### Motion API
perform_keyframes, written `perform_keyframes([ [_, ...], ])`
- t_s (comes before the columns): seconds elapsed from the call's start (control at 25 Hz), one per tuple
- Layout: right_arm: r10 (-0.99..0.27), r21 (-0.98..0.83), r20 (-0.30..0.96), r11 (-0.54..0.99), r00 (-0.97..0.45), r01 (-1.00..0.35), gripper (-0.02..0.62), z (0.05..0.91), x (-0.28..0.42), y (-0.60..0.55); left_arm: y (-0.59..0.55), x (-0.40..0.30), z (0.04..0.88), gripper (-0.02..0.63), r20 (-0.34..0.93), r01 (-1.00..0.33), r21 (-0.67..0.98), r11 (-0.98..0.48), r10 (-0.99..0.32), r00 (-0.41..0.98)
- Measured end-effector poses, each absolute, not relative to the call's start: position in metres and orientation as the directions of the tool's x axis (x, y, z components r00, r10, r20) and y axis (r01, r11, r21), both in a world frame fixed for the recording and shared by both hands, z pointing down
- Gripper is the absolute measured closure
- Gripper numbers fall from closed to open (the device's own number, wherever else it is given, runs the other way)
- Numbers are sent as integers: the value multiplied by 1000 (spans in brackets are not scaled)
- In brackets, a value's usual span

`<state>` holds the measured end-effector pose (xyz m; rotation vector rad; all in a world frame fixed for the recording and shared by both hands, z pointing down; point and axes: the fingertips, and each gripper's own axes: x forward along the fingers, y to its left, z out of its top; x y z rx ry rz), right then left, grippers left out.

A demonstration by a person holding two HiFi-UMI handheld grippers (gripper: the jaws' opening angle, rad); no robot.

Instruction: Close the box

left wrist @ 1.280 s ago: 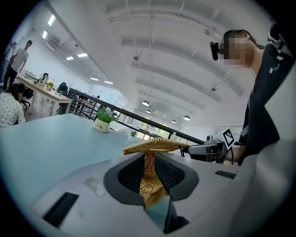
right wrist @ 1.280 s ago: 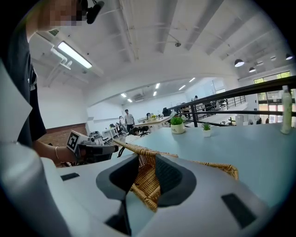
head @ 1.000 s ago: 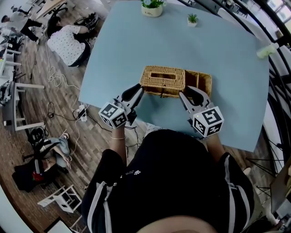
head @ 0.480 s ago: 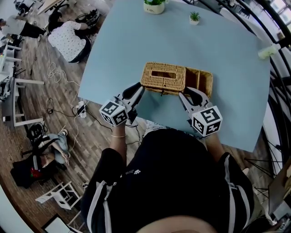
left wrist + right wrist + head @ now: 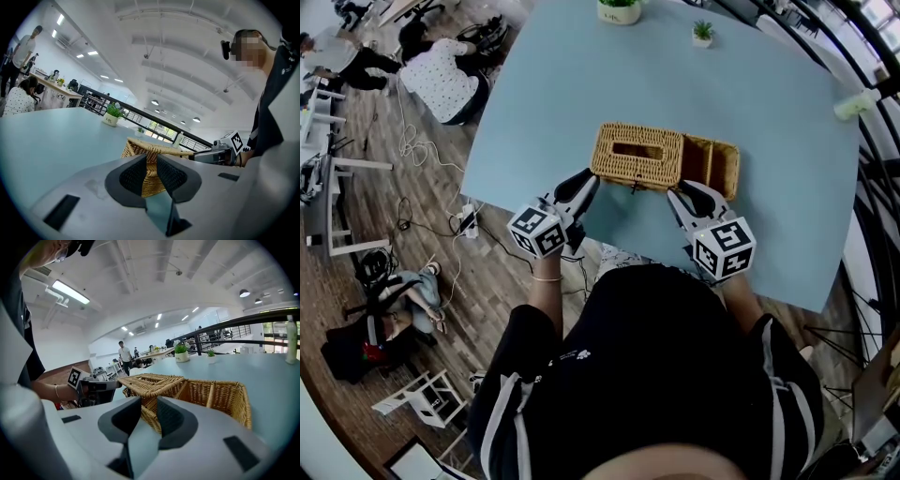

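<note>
A wicker box [image 5: 712,169] stands on the light blue table [image 5: 769,187]. Its wicker lid [image 5: 637,155], with a slot in the top, covers the left part and sits raised and tilted; the right compartment is uncovered. My left gripper [image 5: 587,182] hovers just in front of the box's left front corner, its jaws a narrow gap apart with nothing between them. My right gripper [image 5: 678,194] is in front of the box's middle, also slightly open and empty. The left gripper view shows the lid [image 5: 159,149] beyond the gripper [image 5: 151,157]. The right gripper view shows the box [image 5: 220,394] beyond that gripper [image 5: 149,401].
Two small potted plants [image 5: 619,9] [image 5: 702,34] stand at the table's far edge, and a pale bottle [image 5: 851,104] at the far right. The table's near edge runs just under my grippers. People sit on the wooden floor [image 5: 441,80] to the left.
</note>
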<state>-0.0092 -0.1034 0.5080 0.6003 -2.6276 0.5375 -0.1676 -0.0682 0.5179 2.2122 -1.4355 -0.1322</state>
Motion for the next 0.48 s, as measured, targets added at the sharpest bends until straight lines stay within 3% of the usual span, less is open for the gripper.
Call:
perform_keyframes([
  [0.48,-317,-293,438,834,-841,-467,494,509,-4,-96,-54,-163,530,557,190,-835,471,-284,-892,410],
])
